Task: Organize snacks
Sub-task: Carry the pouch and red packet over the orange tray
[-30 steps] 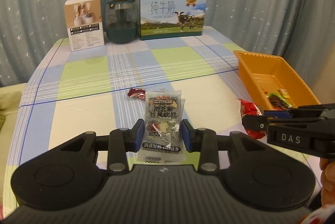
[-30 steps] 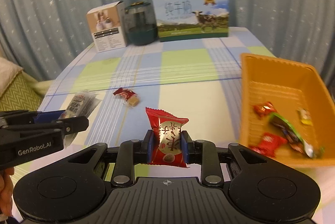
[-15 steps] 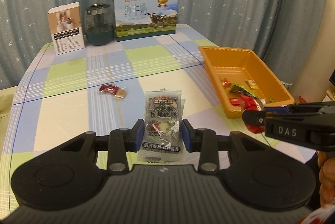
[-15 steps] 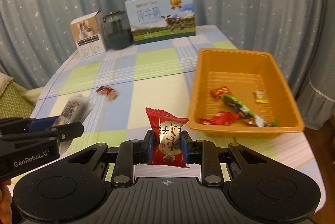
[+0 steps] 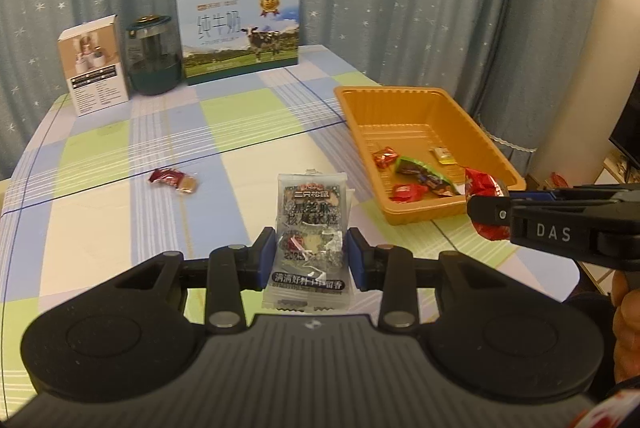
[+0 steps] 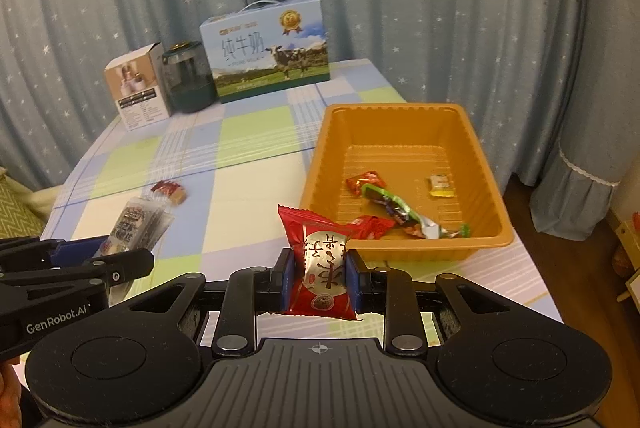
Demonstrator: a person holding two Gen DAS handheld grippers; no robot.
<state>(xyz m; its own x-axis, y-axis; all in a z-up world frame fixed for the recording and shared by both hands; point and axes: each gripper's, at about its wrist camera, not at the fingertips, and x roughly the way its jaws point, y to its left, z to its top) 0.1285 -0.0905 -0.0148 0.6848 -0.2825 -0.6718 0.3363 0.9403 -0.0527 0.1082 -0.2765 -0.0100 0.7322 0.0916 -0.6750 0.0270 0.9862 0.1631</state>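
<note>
The counter [image 5: 248, 132], under a checked green, blue and cream cloth, carries everything. Along its far edge stand a blue milk carton with a cow [image 5: 239, 31], a dark green jar [image 5: 153, 56] just beside it, and a small white box [image 5: 95, 65] toward the far left corner. An orange tray [image 6: 404, 132] lies by the right edge and holds several wrapped snacks: a green-wrapped bar [image 6: 400, 208], red candies [image 6: 365, 181] and a small yellow one [image 6: 441, 185].

The left tongs [image 5: 309, 256] are clenched on a clear grey snack packet [image 5: 310, 224], held upright above the near part of the counter. The right tongs [image 6: 320, 278] are clenched on a red snack packet [image 6: 318, 264] with a silver panel, hanging over the near edge just before the tray's near left corner. One small red candy [image 5: 173, 179] lies loose on the cloth toward the left edge, well apart from the tray.
</note>
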